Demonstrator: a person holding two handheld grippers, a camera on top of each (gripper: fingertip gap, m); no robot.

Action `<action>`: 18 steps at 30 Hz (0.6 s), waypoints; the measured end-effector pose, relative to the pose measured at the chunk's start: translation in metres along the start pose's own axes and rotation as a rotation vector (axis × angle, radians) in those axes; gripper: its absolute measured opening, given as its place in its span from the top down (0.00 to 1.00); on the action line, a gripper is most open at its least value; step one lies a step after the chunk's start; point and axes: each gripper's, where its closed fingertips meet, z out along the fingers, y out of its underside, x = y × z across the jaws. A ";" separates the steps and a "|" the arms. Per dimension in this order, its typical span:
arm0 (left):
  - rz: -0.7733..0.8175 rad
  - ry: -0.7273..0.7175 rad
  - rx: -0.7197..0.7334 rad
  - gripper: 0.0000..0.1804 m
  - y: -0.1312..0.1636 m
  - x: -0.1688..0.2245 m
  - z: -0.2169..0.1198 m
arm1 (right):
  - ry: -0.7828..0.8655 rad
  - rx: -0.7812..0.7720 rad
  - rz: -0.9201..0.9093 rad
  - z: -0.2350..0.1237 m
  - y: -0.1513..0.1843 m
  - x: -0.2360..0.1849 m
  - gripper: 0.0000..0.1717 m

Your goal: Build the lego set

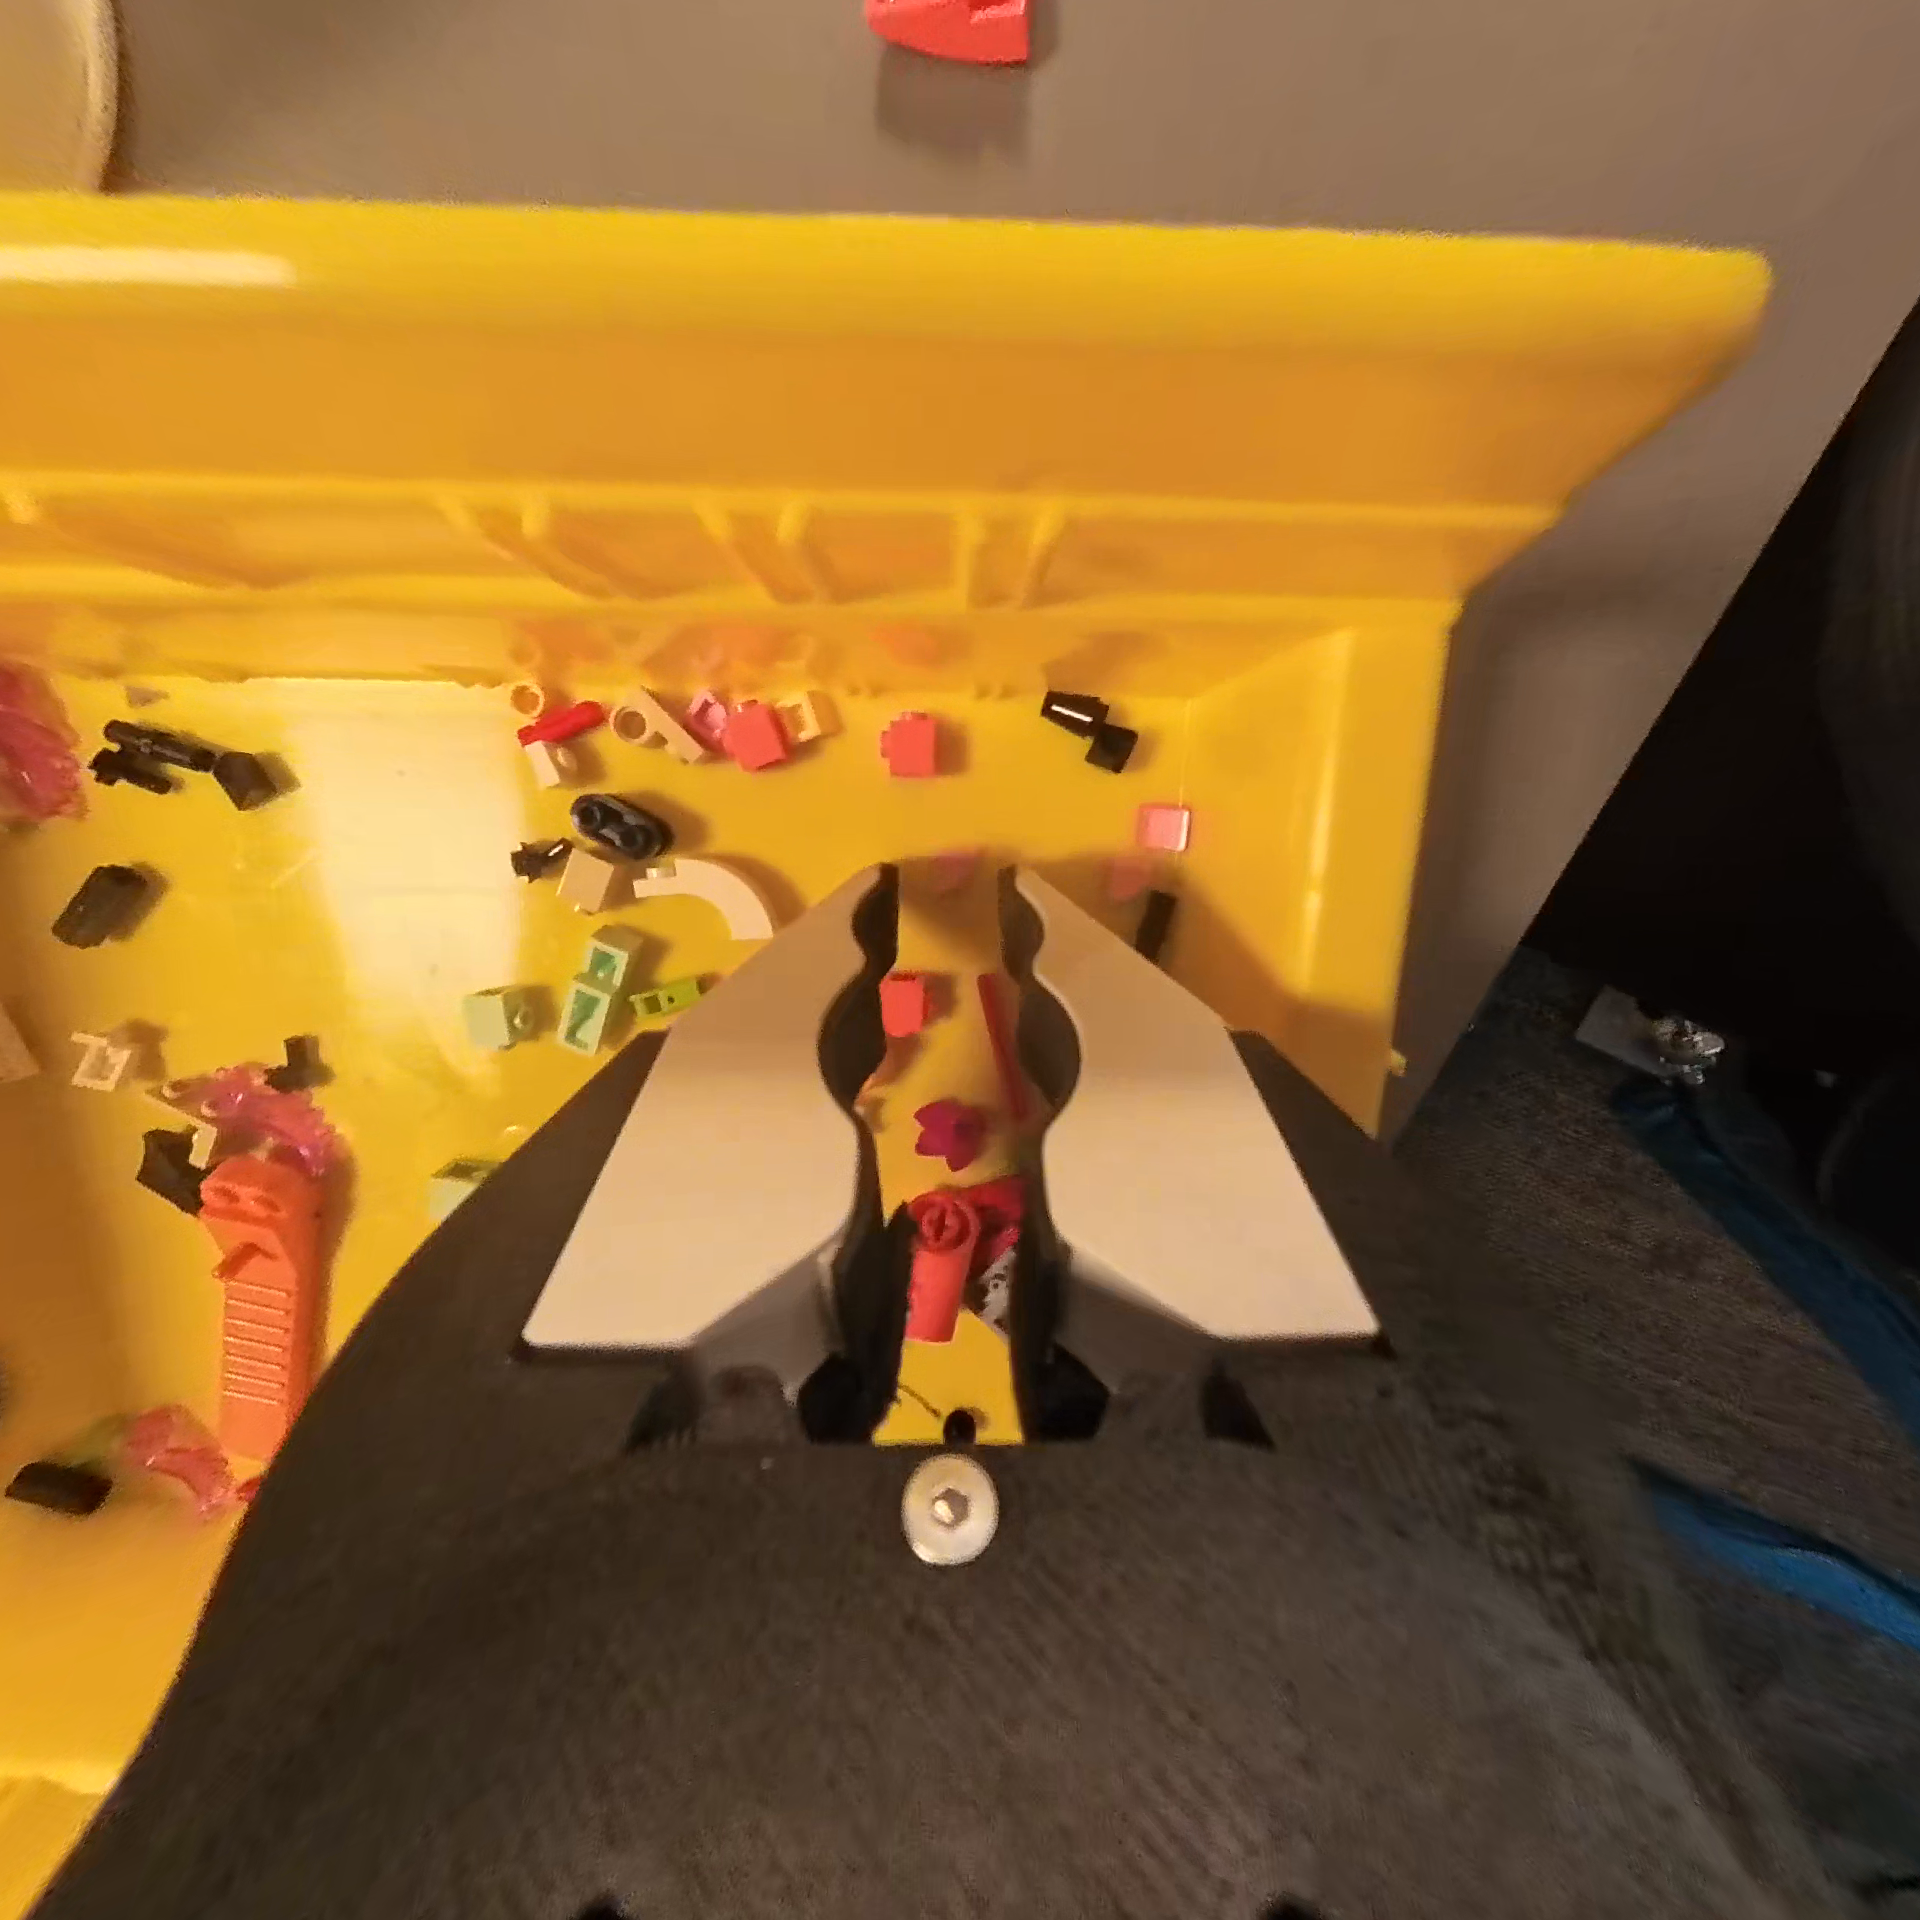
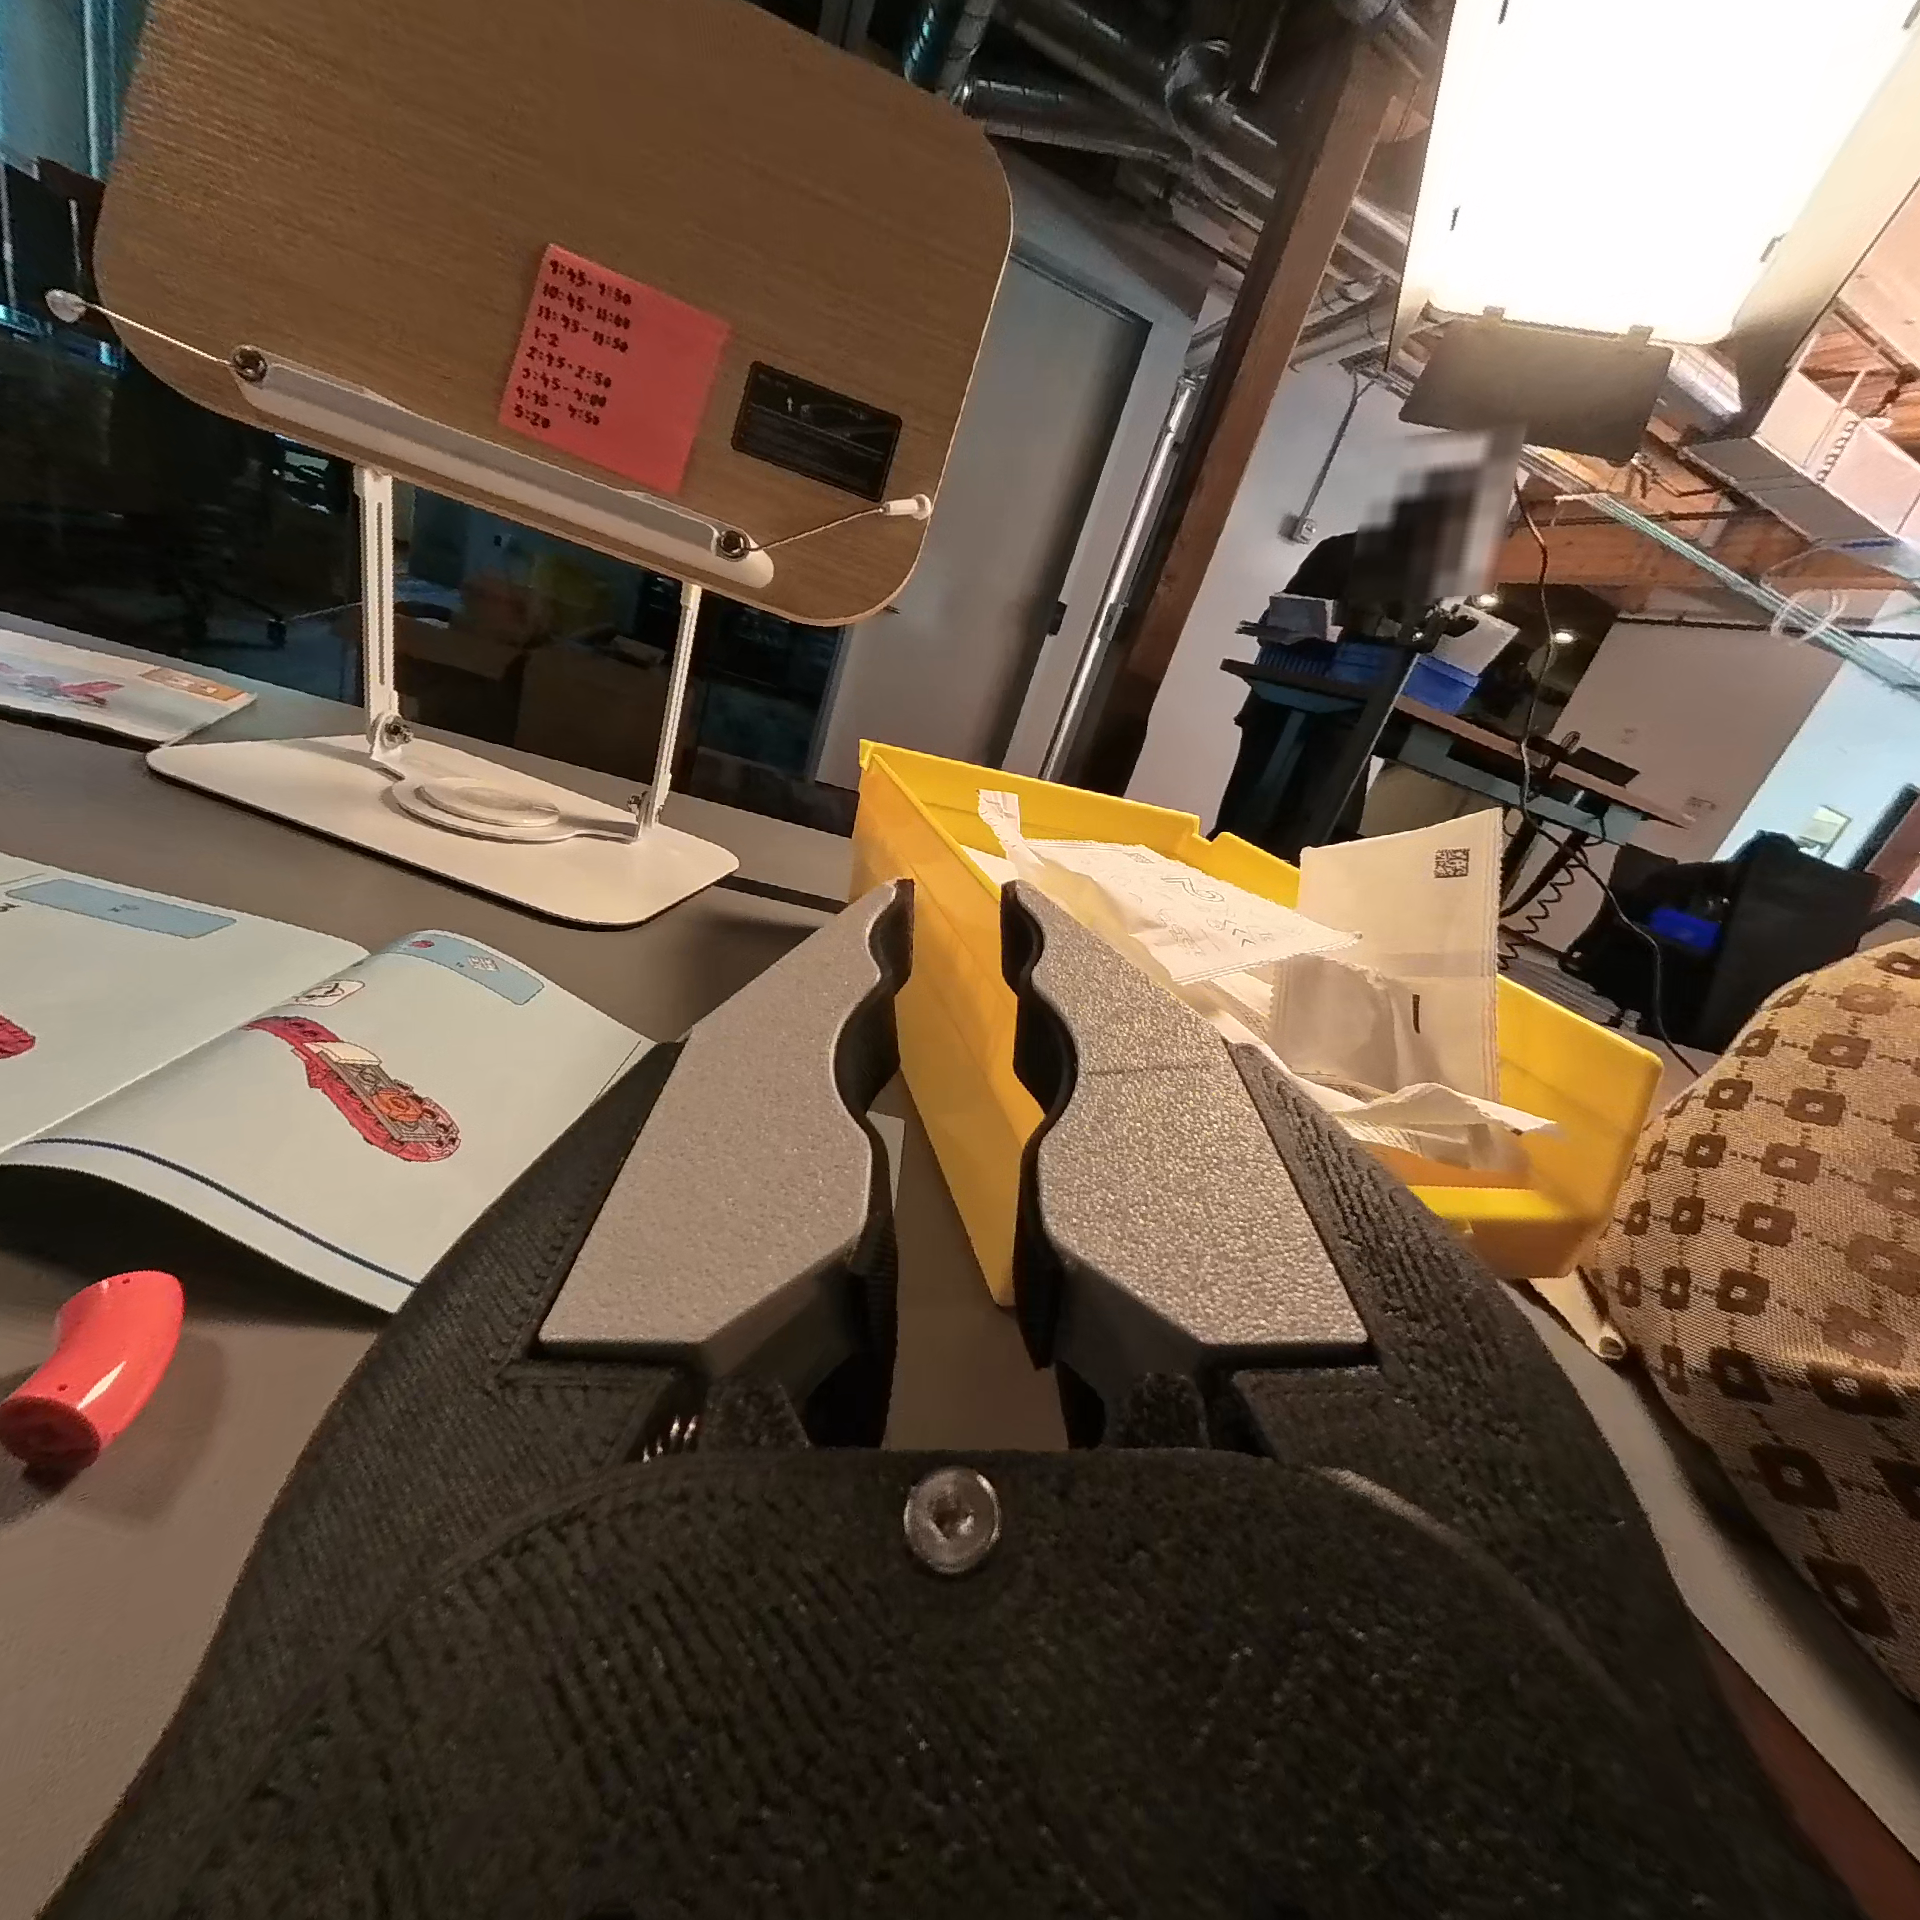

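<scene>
Left gripper hung over the right end of a yellow bin full of loose bricks, its fingers a narrow way apart with nothing clamped between them. Along the bin's left edge lay pink translucent bits and an orange brick separator. Toward the middle: black pieces, green bricks, a white arch piece. By the far wall sat a coral brick. Seen through the finger gap, lying on the bin floor, untouched: a small coral brick, a magenta flower piece, a red round stack. A pink tile sat near the right wall. The view was blurred.

Right gripper was low over the grey table, fingers slightly parted, bare. At the table's left edge: a red curved piece, an open instruction booklet, a wooden book stand behind it. Just past the fingertips stood a second yellow bin holding torn white paper bags. A patterned cap sat at the right edge.
</scene>
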 end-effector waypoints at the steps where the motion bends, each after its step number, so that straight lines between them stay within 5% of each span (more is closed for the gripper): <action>1: 0.005 -0.002 -0.005 0.91 0.000 0.000 0.000 | 0.000 0.001 0.002 0.000 0.000 0.000 0.92; 11: 0.095 -0.157 -0.021 0.98 0.000 -0.015 -0.008 | -0.009 0.012 0.026 -0.001 -0.002 0.000 0.92; 18: 0.052 -0.460 0.243 0.98 -0.074 -0.021 -0.084 | 0.011 0.006 0.029 -0.002 -0.001 0.004 0.93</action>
